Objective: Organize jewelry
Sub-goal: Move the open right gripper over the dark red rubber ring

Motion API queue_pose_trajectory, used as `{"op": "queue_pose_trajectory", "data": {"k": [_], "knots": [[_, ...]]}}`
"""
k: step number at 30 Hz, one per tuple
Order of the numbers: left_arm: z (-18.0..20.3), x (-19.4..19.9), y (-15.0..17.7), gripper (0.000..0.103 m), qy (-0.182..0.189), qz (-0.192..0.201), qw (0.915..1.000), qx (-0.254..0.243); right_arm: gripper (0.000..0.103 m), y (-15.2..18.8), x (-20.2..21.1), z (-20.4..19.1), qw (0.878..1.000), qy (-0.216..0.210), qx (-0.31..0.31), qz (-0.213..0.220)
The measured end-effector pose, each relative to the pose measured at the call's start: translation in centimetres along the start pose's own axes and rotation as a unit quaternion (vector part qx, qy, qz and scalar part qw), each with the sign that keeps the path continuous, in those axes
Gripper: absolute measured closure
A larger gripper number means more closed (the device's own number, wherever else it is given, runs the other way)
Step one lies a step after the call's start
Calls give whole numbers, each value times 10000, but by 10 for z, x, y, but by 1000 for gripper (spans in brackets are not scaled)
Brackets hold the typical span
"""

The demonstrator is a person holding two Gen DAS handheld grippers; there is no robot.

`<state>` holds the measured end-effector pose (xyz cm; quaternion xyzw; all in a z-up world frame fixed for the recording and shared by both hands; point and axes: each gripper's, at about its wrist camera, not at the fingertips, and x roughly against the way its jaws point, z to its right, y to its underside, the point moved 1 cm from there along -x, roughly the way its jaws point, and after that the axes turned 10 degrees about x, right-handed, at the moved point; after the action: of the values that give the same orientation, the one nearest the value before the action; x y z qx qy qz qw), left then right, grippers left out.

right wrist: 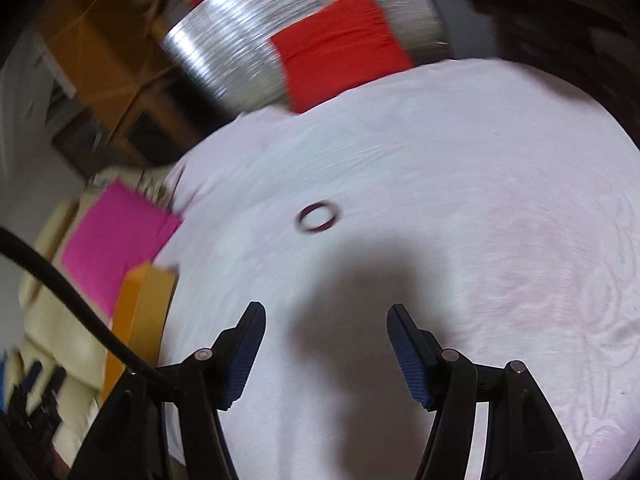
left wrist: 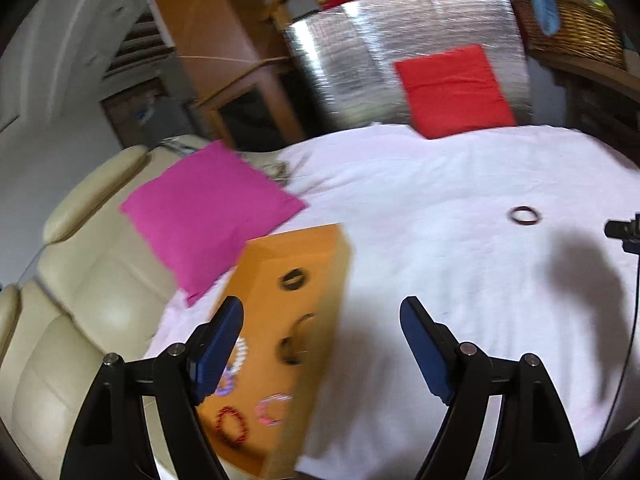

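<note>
Dark round bangle (right wrist: 317, 217) on wrinkled white sheet (right wrist: 440, 160)

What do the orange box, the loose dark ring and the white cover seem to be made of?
Orange box: probably cardboard, matte, with flat panels and sharp folded edges.
Dark ring: a thin, stiff hoop, maybe a plastic or glass bangle; the blur leaves it open.
White cover: woven cloth, matte, with soft wrinkles.

White cloth (left wrist: 440, 208), orange box (left wrist: 316, 248), pink cushion (left wrist: 208, 208), red cushion (left wrist: 452, 88) (dark maroon bangle (right wrist: 318, 217)).
</note>
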<state>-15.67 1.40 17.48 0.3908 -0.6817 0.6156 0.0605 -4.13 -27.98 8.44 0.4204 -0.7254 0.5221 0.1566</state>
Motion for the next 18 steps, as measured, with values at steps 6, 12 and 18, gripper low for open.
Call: {"op": "queue_pose_trajectory", "data": {"k": [6, 12, 18], "knots": [[73, -24, -5, 22, 451, -376, 9981, -210, 38, -7, 19, 50, 9983, 235, -474, 261], [124, -76, 2, 22, 587, -885, 9943, -133, 48, -10, 11, 63, 9974, 291, -637, 164], [143, -112, 4, 22, 573, -952, 9938, 20, 61, -23, -14, 42, 9994, 261, 67, 231]]}}
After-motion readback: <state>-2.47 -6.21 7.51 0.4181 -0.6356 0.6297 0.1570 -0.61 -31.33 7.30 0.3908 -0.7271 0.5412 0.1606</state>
